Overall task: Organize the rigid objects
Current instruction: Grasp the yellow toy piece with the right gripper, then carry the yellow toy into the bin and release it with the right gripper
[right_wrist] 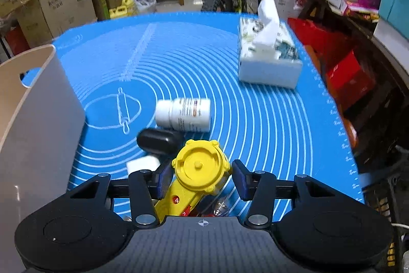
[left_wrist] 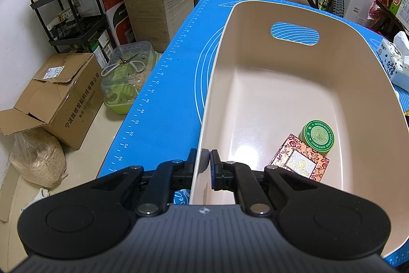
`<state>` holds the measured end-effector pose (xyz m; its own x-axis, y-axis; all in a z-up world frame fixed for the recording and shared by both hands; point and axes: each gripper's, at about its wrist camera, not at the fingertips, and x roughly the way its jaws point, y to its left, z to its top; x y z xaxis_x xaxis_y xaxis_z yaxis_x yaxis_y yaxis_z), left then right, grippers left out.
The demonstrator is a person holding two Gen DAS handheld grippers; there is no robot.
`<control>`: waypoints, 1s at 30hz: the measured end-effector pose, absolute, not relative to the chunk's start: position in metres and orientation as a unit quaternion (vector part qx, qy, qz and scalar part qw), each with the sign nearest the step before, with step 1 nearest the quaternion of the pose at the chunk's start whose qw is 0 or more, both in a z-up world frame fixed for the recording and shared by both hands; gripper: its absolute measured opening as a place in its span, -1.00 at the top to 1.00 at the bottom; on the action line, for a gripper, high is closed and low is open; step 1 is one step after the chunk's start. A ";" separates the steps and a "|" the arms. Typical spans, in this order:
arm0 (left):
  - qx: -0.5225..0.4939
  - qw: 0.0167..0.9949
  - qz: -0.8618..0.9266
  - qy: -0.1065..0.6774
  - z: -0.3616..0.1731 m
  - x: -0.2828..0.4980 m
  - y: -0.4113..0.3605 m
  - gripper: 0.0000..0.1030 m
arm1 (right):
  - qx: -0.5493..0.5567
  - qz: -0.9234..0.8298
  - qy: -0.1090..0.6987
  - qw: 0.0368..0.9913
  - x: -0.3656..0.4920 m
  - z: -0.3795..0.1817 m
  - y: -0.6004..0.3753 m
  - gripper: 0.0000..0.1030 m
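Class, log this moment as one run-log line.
left tool: shut on bin wall | right tool: open around yellow toy | in bin: green tin, patterned box

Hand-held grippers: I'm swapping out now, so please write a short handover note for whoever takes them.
Left hand-held gripper: shut on the near wall of the beige bin, steadying it.
Right hand-held gripper: jaws either side of the yellow tool, not clearly pressing on it.
Done: green ointment tin and patterned box lie in the bin.
Left: yellow tool, white bottle, black case and a small white item on the blue mat.
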<state>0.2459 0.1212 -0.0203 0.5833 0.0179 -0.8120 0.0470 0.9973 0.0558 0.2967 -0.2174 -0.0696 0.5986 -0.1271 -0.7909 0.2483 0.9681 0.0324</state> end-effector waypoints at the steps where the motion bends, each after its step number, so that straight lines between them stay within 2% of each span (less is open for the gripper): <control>1: 0.035 0.889 -0.008 0.456 -0.020 0.246 0.121 0.77 | 0.065 -0.104 0.431 0.894 0.294 -0.067 -0.215 -0.07; 18: 0.035 0.889 -0.010 0.456 -0.021 0.245 0.118 0.77 | 0.017 -0.097 0.368 0.925 0.272 -0.030 -0.187 -0.07; 30: 0.035 0.889 -0.010 0.456 -0.022 0.245 0.118 0.77 | 0.015 -0.071 0.302 0.951 0.259 0.028 -0.168 -0.07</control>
<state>0.2454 0.1183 -0.0215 0.5847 0.0141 -0.8112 0.0504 0.9973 0.0536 0.2586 -0.1682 0.0281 0.8077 -0.1257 -0.5760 0.1444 0.9894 -0.0134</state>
